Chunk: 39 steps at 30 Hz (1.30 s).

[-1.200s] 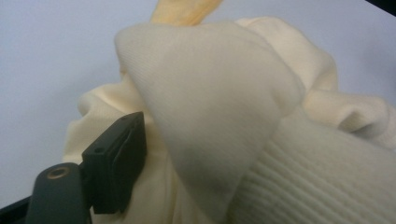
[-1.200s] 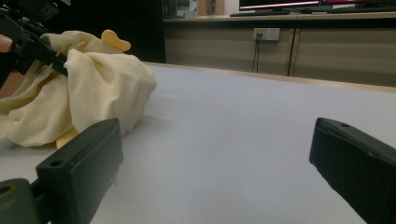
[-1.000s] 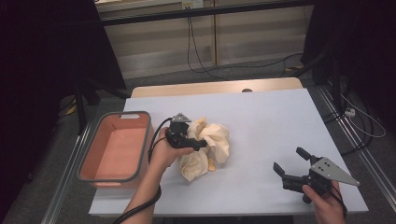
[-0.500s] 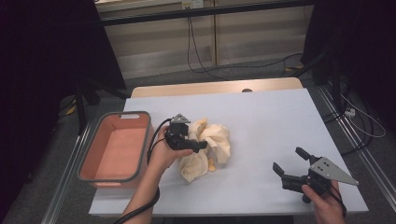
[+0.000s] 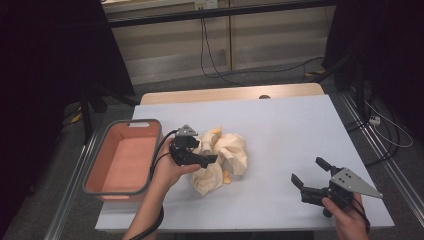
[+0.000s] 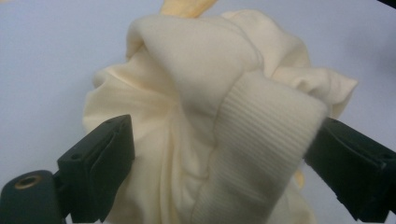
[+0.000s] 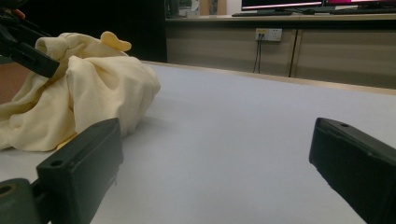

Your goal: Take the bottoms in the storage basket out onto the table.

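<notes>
Item: cream garment point(image 5: 222, 160), crumpled in a heap on the counter point(image 5: 280, 130), left of centre, just right of the orange bin point(image 5: 122, 160). Yellow trim pokes out at the top and lower edge. A ribbed hem or cuff faces my left jaws.

Left gripper point(image 6: 219, 158): my jaws have just been opening and now stand spread, one on each side of the ribbed band and the folds behind it. The cloth bulges between them; I judge the pads are not pressing it.

Right gripper point(image 5: 315, 177): resting low near the counter's right front corner, well apart from the garment, jaws spread with nothing between them.

Risks, as I judge them:
- Thick bite. Several layers sit between my left jaws; closing here could pinch a whole bunch, so the heap lifts as one lump instead of unfolding.
- Shallow bite. If I take just the ribbed edge, soft knit may slide out under the garment's own weight.
- Drag. Pulling sideways could sweep the heap against the bin wall or toward the counter's front edge.
- Snag. My left cable point(image 5: 162, 150) loops close beside the bin rim and could catch there.
- Idle right hand. It is too far off to steady the cloth if it slips.
</notes>
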{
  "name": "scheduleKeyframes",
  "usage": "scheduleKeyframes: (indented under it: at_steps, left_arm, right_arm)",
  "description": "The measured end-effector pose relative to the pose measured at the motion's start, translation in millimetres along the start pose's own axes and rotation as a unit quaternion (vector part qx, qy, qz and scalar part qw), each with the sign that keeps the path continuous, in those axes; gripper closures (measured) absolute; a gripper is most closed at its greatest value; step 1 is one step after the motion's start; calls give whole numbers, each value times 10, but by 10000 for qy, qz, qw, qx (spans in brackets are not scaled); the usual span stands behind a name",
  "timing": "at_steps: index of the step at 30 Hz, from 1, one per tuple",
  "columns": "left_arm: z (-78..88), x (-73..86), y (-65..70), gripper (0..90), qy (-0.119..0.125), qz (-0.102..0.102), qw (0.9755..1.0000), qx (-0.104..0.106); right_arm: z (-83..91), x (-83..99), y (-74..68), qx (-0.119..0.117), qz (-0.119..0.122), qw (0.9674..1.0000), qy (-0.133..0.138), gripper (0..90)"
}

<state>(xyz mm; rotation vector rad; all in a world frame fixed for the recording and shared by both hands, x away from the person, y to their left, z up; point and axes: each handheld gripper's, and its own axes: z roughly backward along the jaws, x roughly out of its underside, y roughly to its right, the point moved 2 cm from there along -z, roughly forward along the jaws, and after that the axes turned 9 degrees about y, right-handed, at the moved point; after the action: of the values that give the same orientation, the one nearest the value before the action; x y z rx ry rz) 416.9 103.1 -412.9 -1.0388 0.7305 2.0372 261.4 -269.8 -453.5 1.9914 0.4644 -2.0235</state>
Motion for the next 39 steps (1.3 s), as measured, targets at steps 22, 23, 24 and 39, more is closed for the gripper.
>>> scheduleKeyframes:
  at_steps: [22, 23, 24, 39]
  left_arm:
    - [393, 193, 0, 97, 415, 103, 9991, -9]
    - [413, 204, -4, 97, 439, 93, 9990, -33]
    - [431, 214, -5, 97, 451, 103, 9989, -31]
    - [641, 406, -12, 96, 774, 161, 9968, -81]
  right_arm:
    - [14, -9, 1, 15, -30, 10000, 19, 27]
    - [13, -10, -1, 8, -29, 10000, 24, 27]
    - [11, -9, -3, -3, -17, 10000, 30, 27]
    - [5, -6, -8, -23, -82, 10000, 27, 27]
